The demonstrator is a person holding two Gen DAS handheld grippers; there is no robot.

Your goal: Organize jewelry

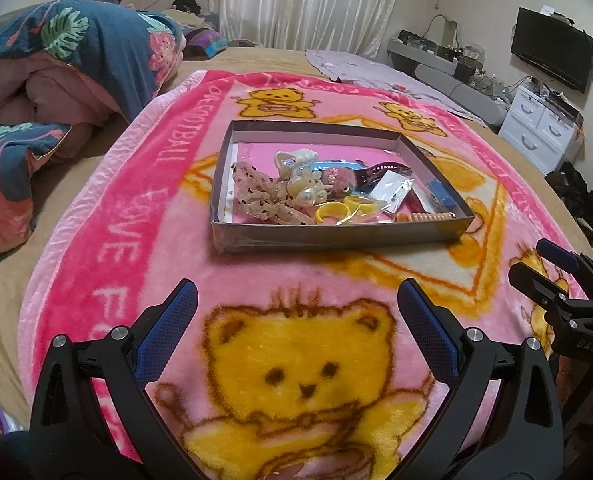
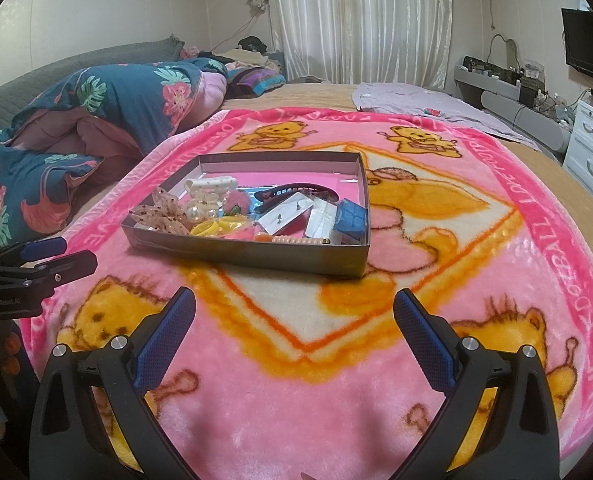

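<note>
right wrist: blue box [image 2: 351, 214] clear; left wrist: half-hidden in tray [image 1: 236, 236].

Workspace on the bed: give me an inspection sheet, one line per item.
Surface: pink bear-print blanket spread over a tan bed cover.
Job's things: shallow open box on the blanket, holding mixed pieces: lace bow, pearl clip, yellow rings, bead string, blue case, small clear packets.
Clutter: folded floral quilt and a lilac cloth lie beyond the blanket.
Grippers: left gripper and right gripper both open, empty, short of the box.
Cables: wires along the far wall and shelf.
Surroundings: white curtain, wall television, white drawers.
</note>
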